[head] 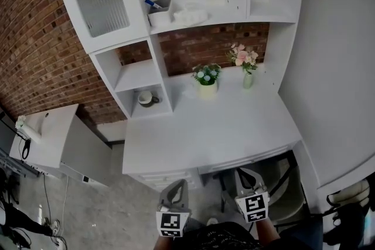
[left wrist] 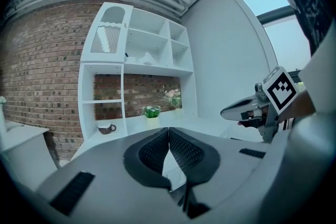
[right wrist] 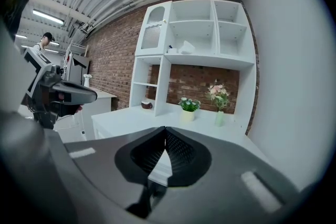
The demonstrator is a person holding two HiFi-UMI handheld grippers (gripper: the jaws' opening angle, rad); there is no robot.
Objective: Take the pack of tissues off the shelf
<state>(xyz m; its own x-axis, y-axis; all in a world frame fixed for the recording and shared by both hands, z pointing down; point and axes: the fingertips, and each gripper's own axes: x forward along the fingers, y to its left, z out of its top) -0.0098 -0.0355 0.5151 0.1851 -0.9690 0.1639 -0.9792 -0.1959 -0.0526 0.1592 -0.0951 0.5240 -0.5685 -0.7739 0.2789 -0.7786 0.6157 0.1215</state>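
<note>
- Both claws hang low at 6 o'clock of the white desk (head: 234, 126), probably because the reach isn't begun. The left claw (left wrist: 168, 131) is pressed shut on nothing, and the right claw (right wrist: 166, 131) is likewise closed and empty.
- The soft white pack of tissues (head: 190, 14) lies up at 12 o'clock on the white upper shelf (head: 228, 17). A grey pen cup (head: 159, 13) stands just at its 9 o'clock. It sits high, so an upward reach looks needed.
- White on white, the pack's edges blur. The left gripper view barely shows it, and the person's arms are cut off at the bottom edge.
</note>
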